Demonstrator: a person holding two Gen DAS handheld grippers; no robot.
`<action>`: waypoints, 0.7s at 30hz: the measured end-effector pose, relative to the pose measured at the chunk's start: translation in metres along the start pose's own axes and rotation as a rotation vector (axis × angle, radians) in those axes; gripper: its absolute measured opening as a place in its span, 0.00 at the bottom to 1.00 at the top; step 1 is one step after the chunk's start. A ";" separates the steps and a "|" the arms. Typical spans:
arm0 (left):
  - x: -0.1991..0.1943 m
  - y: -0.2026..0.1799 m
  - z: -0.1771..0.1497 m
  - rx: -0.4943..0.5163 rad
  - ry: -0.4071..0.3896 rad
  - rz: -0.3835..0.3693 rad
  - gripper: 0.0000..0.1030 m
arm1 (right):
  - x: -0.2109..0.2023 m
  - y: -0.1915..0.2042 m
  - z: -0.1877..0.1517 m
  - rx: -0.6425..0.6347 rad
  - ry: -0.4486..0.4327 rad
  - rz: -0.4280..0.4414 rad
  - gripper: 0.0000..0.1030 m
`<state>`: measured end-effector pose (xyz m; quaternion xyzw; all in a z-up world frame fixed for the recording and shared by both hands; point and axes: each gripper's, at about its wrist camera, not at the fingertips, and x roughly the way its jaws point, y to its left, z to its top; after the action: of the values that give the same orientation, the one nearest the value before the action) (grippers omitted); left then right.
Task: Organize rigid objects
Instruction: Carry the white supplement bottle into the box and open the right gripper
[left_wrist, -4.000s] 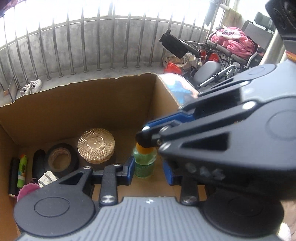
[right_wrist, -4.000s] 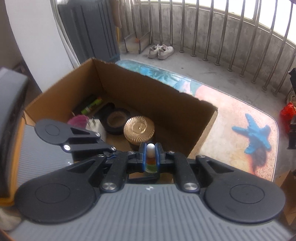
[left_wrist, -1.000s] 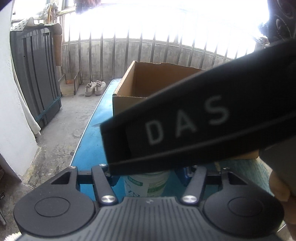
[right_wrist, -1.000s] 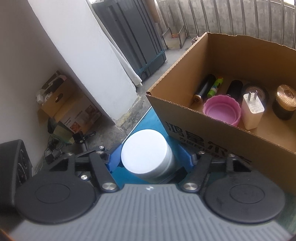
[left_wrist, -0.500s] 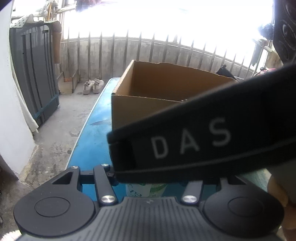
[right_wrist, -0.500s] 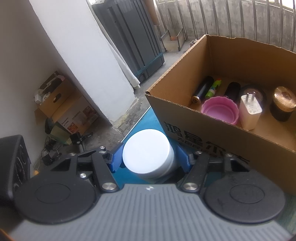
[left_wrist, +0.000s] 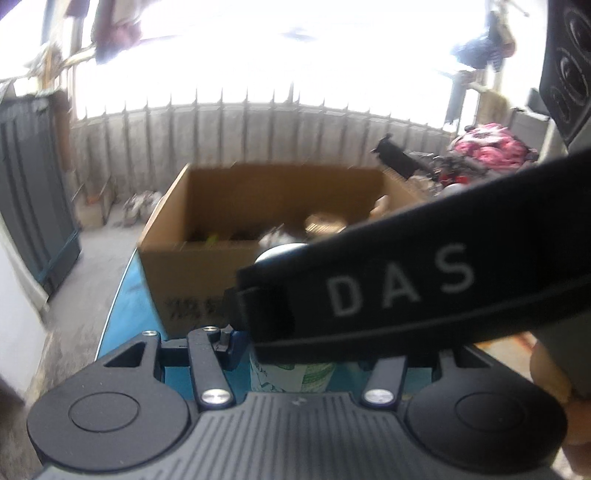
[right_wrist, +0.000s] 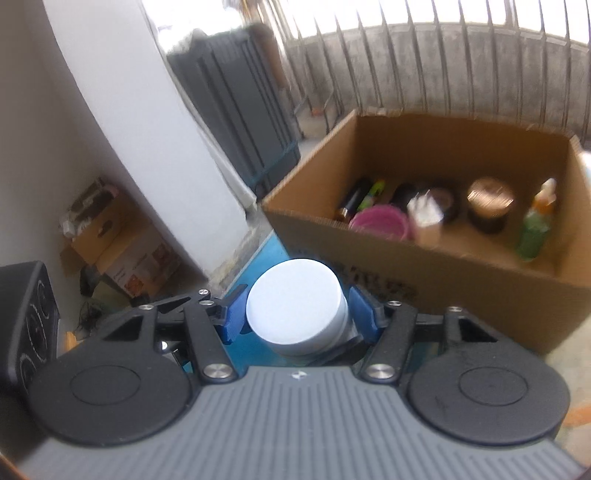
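- The right gripper (right_wrist: 297, 319) pinches a white-lidded jar (right_wrist: 295, 308) above the blue table (right_wrist: 269, 254).
- The left gripper (left_wrist: 295, 354) clamps the same jar's body; the right gripper's black housing hides its right finger.
- Beyond, the cardboard box (right_wrist: 461, 291) holds blurred items.

We see a corrugated cardboard box (right_wrist: 424, 266), matt brown with printed ink on its side. The white jar (right_wrist: 297, 306) has a smooth, matt plastic lid. Our right gripper (right_wrist: 297, 314) shows glossy blue plastic fingers (right_wrist: 364, 308), matt black plastic links and shiny metal screws. The blue tabletop (left_wrist: 125, 295) looks smooth and slightly glossy. The railing (right_wrist: 443, 77) looks like dull metal bars.
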<state>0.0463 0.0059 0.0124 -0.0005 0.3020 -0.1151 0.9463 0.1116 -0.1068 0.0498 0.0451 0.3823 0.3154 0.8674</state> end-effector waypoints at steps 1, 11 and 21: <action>-0.005 -0.005 0.005 0.011 -0.014 -0.009 0.54 | -0.012 -0.001 0.001 0.000 -0.024 -0.001 0.56; -0.032 -0.056 0.051 0.111 -0.120 -0.052 0.55 | -0.086 -0.014 0.031 -0.034 -0.168 -0.021 0.55; -0.019 -0.092 0.088 0.111 -0.129 -0.093 0.55 | -0.110 -0.055 0.060 -0.050 -0.229 -0.040 0.54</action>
<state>0.0618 -0.0851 0.1020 0.0305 0.2333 -0.1754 0.9560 0.1251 -0.2044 0.1438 0.0516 0.2734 0.3003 0.9124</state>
